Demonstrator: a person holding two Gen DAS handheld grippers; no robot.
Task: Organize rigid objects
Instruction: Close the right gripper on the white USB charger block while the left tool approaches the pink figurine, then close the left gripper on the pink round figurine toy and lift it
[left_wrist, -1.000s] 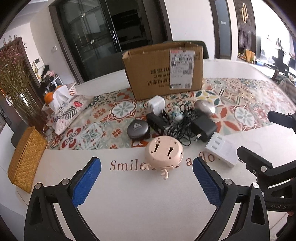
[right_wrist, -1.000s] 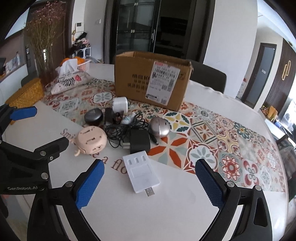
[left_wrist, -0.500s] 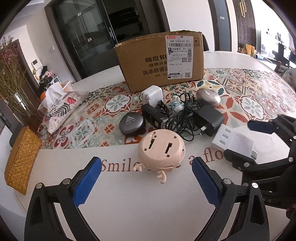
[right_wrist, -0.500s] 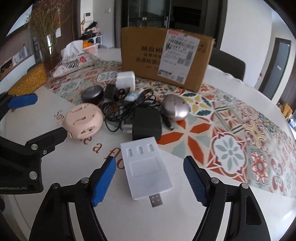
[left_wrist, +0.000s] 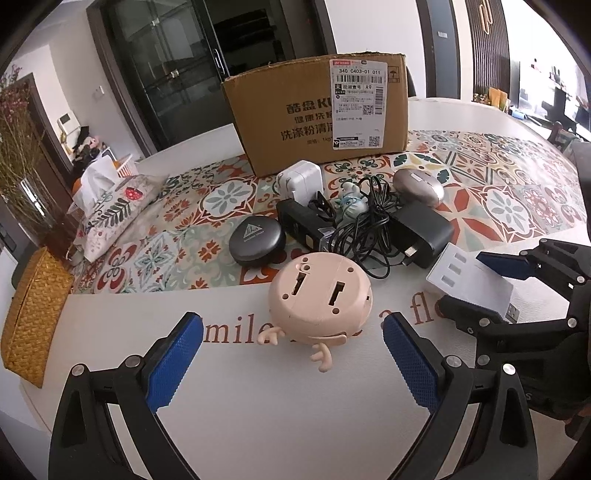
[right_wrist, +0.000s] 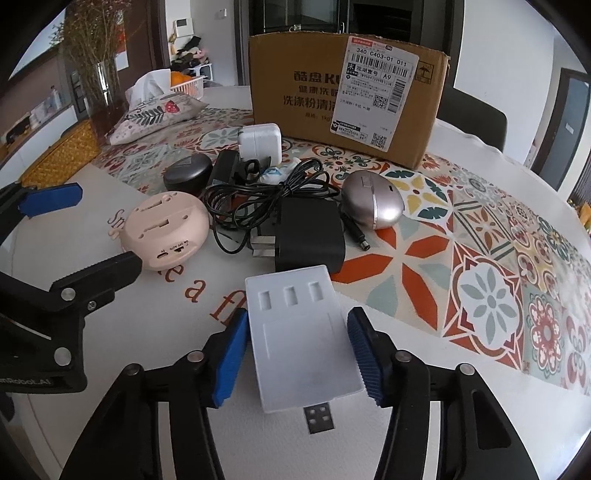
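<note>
Right wrist: right gripper (right_wrist: 297, 354) angled down, jaws closing around white hub (right_wrist: 299, 339)

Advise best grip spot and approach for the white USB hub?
Take the white USB hub across its two long flat sides, mid-body, coming from its plug end. It lies flat with the plug toward the right claw, whose jaws have just been closing and already flank those sides. The black adapter crowds the far end.
</note>
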